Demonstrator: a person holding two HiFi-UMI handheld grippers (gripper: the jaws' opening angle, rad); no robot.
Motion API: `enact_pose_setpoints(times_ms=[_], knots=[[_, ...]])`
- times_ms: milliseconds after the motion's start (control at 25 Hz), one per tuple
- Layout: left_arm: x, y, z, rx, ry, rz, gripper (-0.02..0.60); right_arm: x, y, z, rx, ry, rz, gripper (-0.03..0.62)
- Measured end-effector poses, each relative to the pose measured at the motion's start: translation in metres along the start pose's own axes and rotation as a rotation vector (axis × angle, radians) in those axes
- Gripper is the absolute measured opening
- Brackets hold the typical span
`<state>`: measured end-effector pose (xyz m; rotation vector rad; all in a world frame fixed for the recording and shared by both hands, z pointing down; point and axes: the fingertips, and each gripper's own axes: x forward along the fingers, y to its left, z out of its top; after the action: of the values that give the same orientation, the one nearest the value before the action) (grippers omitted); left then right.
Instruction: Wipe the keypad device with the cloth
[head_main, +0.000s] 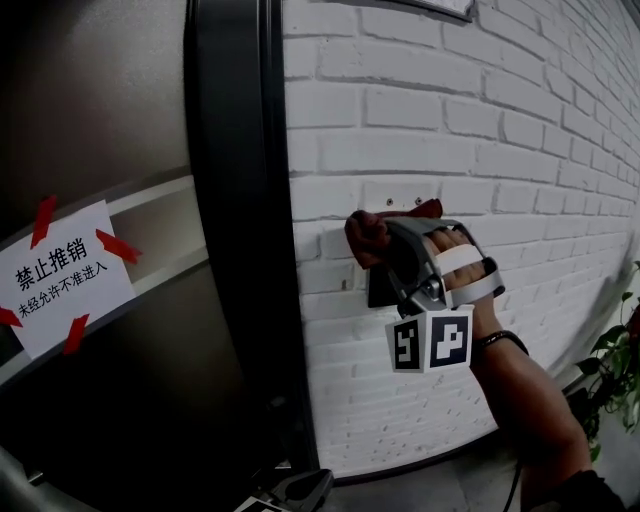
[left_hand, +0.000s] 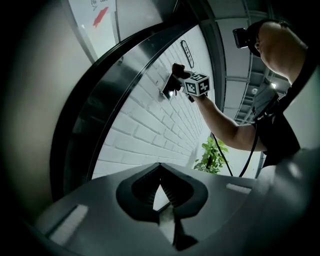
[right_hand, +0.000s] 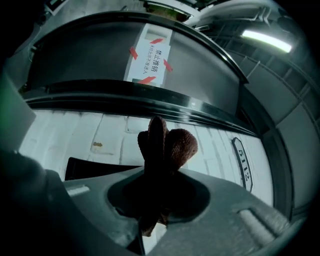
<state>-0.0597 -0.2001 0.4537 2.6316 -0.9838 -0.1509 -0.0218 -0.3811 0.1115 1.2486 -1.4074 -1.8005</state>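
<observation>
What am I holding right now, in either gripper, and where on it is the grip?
The right gripper clamps the bunched brown cloth across its gathered middle, with a wad sticking out past the jaw tips. The left gripper is shut and holds nothing.

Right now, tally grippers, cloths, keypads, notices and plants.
Grippers: 2, left gripper and right gripper
Cloth: 1
Keypad: 1
Notice: 1
Plant: 1
Total: 6

taped notice (head_main: 60, 275) on dark door (head_main: 130, 120) (plant (head_main: 615, 368) by brick wall (head_main: 500, 130))
</observation>
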Motion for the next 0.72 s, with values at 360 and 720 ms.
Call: enact_pose_setpoints(times_ms=[360,720], knots=[[-0.009,0.006,-0.002,-0.024,0.017,0.008,0.016,-0.008,0.014,0.001,0.059,0.000,0.029,0.057],[0.021,0.002,0.079,0.203,-0.024,-0.028,0.015,-0.002,0.017,0.002,0.141,0.004,0.062,0.057]])
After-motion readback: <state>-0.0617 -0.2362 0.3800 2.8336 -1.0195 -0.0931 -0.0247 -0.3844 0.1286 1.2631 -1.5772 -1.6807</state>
